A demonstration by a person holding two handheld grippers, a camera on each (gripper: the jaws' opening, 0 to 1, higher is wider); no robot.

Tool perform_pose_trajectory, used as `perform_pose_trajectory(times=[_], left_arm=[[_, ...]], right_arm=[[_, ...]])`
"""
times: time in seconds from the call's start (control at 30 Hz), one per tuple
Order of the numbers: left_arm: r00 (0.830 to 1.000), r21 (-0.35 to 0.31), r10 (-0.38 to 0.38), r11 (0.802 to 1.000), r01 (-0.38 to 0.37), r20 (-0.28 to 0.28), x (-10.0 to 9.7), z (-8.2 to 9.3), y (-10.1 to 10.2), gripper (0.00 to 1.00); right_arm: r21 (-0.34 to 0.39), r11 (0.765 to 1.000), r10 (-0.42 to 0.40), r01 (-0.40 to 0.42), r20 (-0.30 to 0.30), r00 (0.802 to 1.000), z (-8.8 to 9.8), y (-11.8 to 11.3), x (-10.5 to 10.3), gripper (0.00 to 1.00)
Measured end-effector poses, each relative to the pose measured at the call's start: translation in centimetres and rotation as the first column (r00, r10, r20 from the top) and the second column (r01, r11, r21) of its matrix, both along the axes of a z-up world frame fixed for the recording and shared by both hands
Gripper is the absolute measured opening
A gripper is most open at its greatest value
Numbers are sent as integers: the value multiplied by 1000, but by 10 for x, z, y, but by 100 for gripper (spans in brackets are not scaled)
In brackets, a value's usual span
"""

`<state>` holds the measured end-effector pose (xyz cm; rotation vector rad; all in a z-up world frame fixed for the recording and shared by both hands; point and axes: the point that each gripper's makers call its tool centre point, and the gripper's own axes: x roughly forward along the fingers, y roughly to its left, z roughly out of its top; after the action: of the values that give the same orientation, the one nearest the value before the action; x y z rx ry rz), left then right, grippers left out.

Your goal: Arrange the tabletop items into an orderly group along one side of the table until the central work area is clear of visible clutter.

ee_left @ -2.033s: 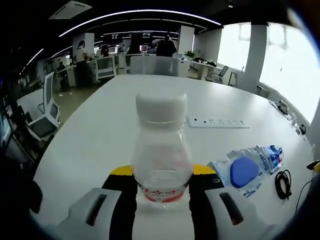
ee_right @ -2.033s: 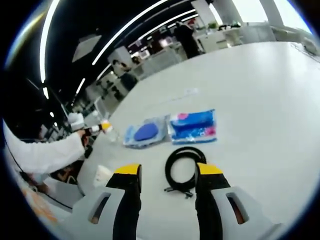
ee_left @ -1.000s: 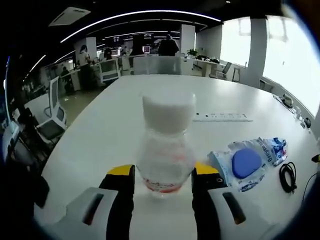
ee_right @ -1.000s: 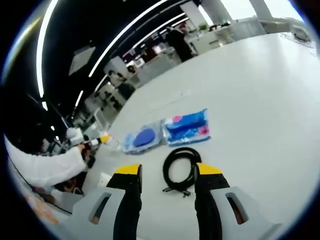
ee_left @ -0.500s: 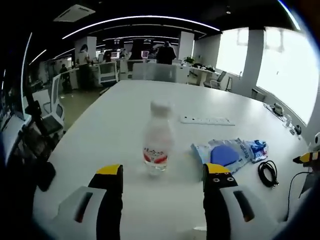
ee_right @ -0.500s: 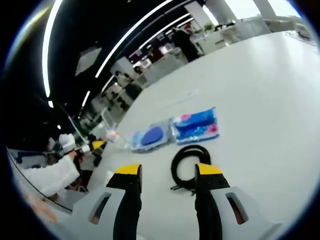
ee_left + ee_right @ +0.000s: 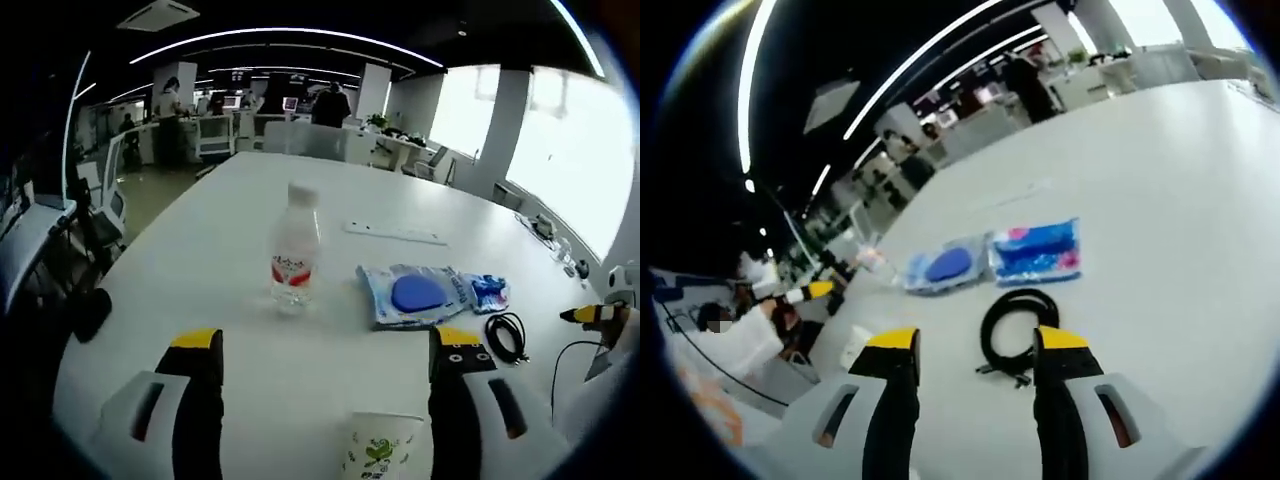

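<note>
Tabletop items sit loosely gathered across the white table (image 7: 180, 260), so by my judgement the tidying is partly done. In the left gripper view the water bottle (image 7: 294, 257) stands upright at centre frame, clear plastic with a white cap and a red label band. Right of it lies the blue packet (image 7: 420, 295), a second blue and pink packet (image 7: 487, 292) touching its far end, and the coiled black cable (image 7: 507, 335) further right. A paper cup (image 7: 381, 447) with a green print stands at the bottom centre, between the jaws. The left gripper (image 7: 325, 350) is spread wide and holds nothing. In the right gripper view the right gripper (image 7: 972, 350) is likewise spread, its jaws reaching toward the cable at centre frame. The cup and cable look left to place.
</note>
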<state>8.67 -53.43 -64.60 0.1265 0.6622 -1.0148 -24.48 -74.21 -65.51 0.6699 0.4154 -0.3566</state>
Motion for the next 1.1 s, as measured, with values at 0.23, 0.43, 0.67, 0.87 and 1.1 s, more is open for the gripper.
perform_pose_trajectory(times=[0.23, 0.43, 0.67, 0.87, 1.1], left_arm=[[997, -38, 4, 999, -7, -75, -22, -12, 10, 100], [998, 11, -41, 999, 42, -50, -33, -21, 20, 100], [994, 80, -79, 993, 86, -80, -47, -32, 27, 97], [990, 116, -97, 987, 109, -98, -55, -42, 29, 93], [983, 162, -112, 977, 136, -146, -69, -64, 33, 77]], right_arm=[[-48, 999, 17, -19, -32, 999, -2, -2, -7, 60], [-26, 1000, 14, -15, -37, 999, -5, -2, -11, 62], [-9, 1000, 2, -3, -35, 999, -9, -1, -11, 62], [10, 1000, -7, 7, -37, 999, -12, 0, -11, 61], [19, 999, -26, 26, -31, 999, -12, -1, -12, 59]])
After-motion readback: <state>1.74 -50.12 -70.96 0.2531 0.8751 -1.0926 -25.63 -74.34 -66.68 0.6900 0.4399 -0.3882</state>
